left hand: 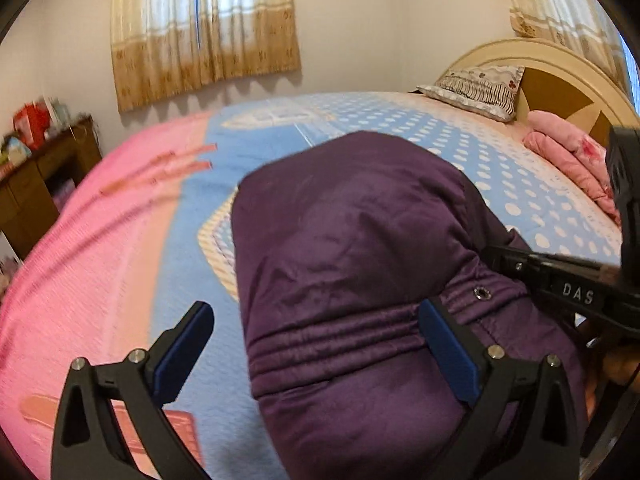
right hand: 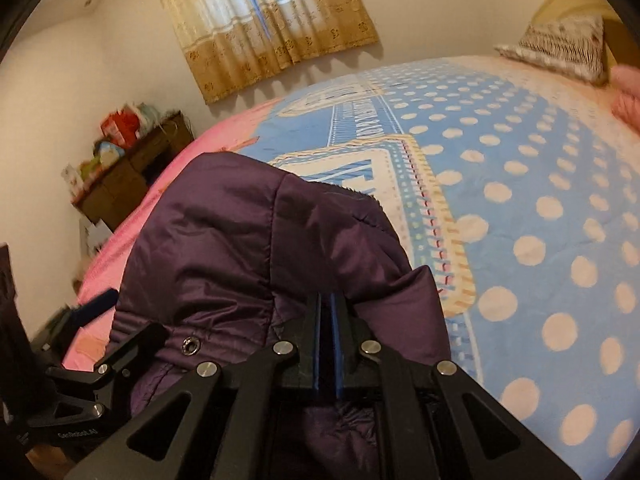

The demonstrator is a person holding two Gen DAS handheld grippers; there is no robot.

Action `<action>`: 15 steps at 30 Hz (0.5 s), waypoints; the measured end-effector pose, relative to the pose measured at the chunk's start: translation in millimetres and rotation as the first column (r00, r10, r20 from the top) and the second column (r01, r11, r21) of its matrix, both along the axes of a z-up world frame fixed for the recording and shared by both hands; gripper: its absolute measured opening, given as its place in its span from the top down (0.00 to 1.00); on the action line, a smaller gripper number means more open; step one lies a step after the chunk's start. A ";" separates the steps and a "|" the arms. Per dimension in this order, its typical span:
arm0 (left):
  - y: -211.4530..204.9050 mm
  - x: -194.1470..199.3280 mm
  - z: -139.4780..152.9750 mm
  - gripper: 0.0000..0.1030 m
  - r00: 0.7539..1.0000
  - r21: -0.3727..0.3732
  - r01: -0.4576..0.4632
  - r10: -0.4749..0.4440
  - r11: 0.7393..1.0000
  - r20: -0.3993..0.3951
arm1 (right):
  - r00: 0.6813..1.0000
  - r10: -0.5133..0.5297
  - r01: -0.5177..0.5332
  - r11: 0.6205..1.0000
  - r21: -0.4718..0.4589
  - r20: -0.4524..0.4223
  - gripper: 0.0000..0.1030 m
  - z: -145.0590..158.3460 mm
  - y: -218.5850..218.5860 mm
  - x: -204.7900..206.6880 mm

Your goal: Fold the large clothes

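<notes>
Left wrist view, purple jacket (left hand: 360,240) lengthwise away across bed (left hand: 160,240), left gripper (left hand: 316,344) fingers apart, right gripper (right hand: 328,300) fingers clamped on jacket.

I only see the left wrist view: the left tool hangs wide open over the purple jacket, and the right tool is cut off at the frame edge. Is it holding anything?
Observer: Yes. The right wrist view shows the right tool shut on a raised fold of the purple jacket.
Operator: Where on the jacket?
Observer: To the right of a metal snap, where the fabric bunches up around the pads.
</notes>
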State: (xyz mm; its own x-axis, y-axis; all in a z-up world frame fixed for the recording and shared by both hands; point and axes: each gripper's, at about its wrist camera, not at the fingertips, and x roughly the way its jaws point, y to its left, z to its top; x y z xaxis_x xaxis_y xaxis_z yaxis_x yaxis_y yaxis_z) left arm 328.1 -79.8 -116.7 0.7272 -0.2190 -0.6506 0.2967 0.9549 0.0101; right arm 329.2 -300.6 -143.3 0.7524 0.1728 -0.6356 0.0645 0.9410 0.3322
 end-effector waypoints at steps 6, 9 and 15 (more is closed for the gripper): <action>0.1 -2.5 -7.2 0.00 1.000 -0.035 0.006 -0.007 0.999 -0.007 | 1.000 0.004 -0.004 1.000 0.013 0.003 0.96 -8.1 -3.8 9.4; 1.4 -2.4 -7.6 0.00 1.000 -0.039 0.006 -0.007 0.999 -0.009 | 1.000 0.002 -0.002 1.000 0.025 0.008 0.97 -11.0 -4.7 9.6; 0.7 1.3 -8.1 0.00 1.000 -0.053 0.008 -0.009 0.999 -0.023 | 1.000 0.000 -0.001 0.999 0.049 0.010 0.97 -15.6 -7.5 11.4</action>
